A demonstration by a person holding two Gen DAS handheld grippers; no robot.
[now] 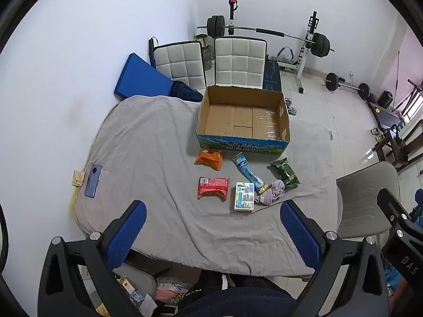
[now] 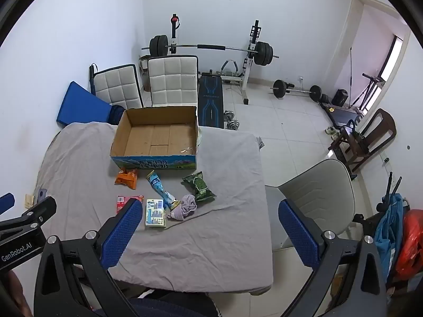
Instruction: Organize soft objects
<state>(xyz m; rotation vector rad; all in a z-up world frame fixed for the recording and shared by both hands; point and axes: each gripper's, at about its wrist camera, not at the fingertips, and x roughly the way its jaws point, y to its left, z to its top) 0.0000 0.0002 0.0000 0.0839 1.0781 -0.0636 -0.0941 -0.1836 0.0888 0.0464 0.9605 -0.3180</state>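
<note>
An empty cardboard box stands at the far side of the grey-clothed table. In front of it lie an orange packet, a red packet, a blue tube, a green wipes pack, a white tissue pack and a crumpled lilac cloth. My left gripper is open and empty, held above the table's near edge. My right gripper is open and empty, to the right of the items; its left finger hides part of the red packet.
A blue phone lies at the table's left edge. Two white padded chairs stand behind the box. A beige chair stands right of the table. A barbell rack and weights are at the back.
</note>
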